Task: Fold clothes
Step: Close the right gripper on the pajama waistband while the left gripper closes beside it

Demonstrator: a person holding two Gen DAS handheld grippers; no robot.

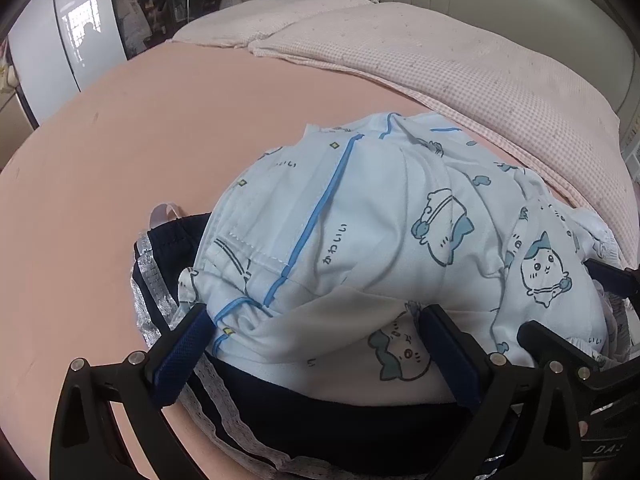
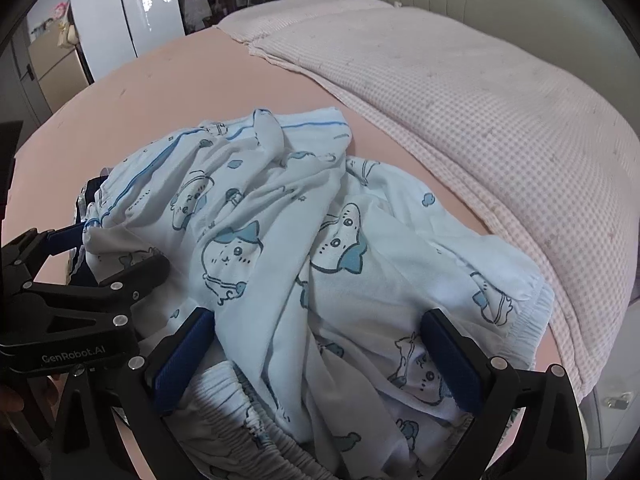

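Here the pale blue cartoon-print garment [image 2: 304, 248] lies crumpled on the pink bed [image 1: 120, 152], over a dark lace-trimmed garment [image 1: 320, 420]. Both left tongs [image 1: 312, 344] and right tongs [image 2: 320, 356] stand spread wide, straddling the cloth, apparently gripping nothing. Checked pillows [image 2: 460, 92] lie beyond.

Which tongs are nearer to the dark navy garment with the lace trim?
Left. The left tongs straddle the navy garment under the pale blue pyjamas. The right tongs sit over the pyjamas, farther to the right.
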